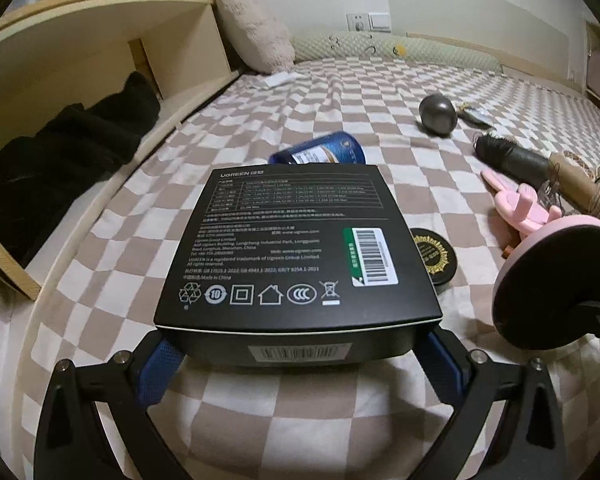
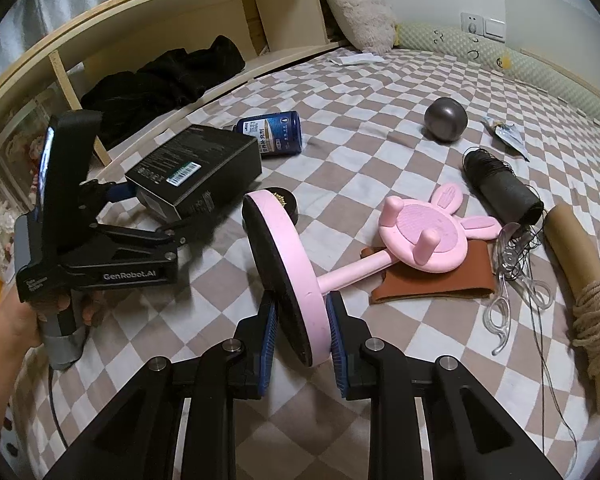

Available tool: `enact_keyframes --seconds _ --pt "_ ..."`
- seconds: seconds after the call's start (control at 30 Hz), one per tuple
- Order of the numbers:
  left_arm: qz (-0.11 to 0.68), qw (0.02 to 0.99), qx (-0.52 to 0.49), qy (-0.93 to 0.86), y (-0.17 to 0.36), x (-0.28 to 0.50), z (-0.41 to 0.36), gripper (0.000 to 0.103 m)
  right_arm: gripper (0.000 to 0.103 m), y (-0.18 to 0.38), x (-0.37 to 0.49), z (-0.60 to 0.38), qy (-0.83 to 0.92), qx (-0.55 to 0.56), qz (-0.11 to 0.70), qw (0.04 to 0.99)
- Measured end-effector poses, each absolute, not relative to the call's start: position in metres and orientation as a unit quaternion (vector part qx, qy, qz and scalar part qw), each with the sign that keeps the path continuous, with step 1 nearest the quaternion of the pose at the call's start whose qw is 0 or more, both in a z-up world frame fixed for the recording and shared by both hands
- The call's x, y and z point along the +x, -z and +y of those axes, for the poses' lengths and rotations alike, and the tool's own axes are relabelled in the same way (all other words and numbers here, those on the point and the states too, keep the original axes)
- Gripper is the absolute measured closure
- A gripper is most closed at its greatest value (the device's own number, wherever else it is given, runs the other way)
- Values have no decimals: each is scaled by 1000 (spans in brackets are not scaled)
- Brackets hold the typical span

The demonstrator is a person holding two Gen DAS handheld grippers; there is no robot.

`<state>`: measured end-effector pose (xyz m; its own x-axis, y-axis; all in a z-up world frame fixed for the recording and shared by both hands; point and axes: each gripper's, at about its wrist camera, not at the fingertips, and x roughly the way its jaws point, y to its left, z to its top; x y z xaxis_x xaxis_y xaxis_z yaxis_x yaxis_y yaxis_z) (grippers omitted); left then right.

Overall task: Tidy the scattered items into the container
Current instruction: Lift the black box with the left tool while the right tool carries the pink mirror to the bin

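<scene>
Left hand-held gripper (image 1: 300, 344) pinching black box (image 1: 296, 240) above checkered bed (image 1: 260, 100), right hand-held gripper (image 2: 302, 328) clamping pink stand (image 2: 296, 276)

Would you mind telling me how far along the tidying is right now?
Nothing looks stowed; no container is visible. In hand: the left gripper clamps the black box, and the right gripper pinches the pink stand by its base. The blue bottle, grey ball and thread spool remain on the bed.

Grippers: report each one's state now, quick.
Left gripper: closed on the black UGREEN box.
Right gripper: closed on the round base of the pink rabbit stand.
</scene>
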<state>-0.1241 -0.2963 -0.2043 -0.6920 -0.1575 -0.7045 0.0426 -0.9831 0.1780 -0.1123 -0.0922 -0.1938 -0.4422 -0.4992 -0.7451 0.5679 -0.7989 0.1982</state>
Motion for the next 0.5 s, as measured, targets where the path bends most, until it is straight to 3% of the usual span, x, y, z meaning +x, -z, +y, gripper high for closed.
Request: enact_keyframes --seconds 0.5 --pt "-38 37 354 934 160 -60 -267 1 80 158 -72 -68 858 400 55 317"
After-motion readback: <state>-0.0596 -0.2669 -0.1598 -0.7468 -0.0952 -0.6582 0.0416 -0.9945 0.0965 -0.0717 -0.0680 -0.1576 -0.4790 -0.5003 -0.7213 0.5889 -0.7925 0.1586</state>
